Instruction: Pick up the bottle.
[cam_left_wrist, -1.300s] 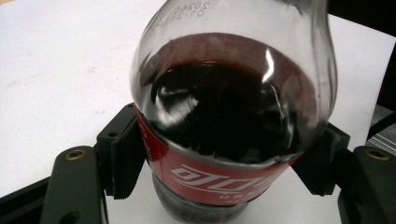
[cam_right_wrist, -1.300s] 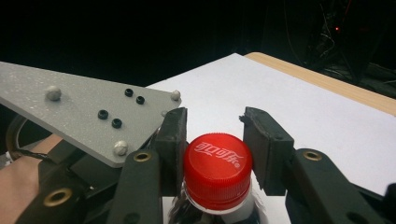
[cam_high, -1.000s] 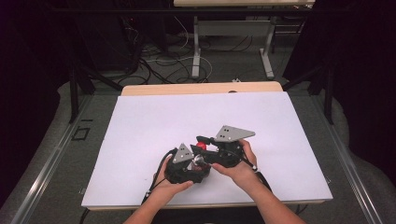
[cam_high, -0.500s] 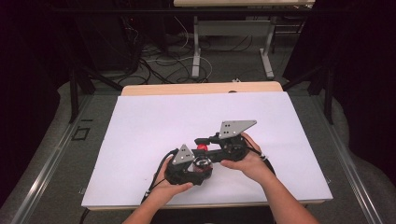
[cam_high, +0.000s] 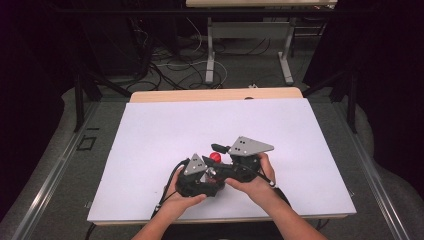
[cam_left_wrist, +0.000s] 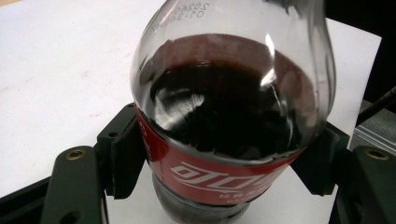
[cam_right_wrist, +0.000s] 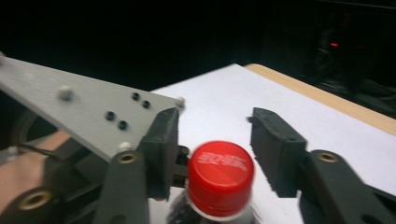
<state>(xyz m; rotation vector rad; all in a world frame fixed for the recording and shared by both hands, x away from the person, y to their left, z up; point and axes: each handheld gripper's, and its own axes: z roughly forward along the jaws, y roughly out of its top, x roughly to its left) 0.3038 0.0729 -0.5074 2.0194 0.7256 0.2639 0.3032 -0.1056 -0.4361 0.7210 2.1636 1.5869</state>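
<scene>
— So where was the bottle (cam_left_wrist: 229, 126)?

— Near the front edge of the white table (cam_high: 150, 140), standing upright between the two hands. It was a clear bottle of dark cola with a red label (cam_left_wrist: 210, 175) around its middle.

— And the left gripper (cam_high: 197, 177)?

— Its jaws were clamped on the bottle at the label, one on each side, both pressed against it in the left gripper view.

— What about the right gripper (cam_right_wrist: 215, 140)?

— It stood spread apart over the red cap (cam_right_wrist: 220, 179). In the right gripper view the cap sat between the two jaws, close to the left one, with a clear gap to the other.

— Anything else?

— The left gripper's grey plate (cam_right_wrist: 79, 109) showed beside the cap, and a second table (cam_high: 250, 30) stood on the dark floor beyond.
</scene>
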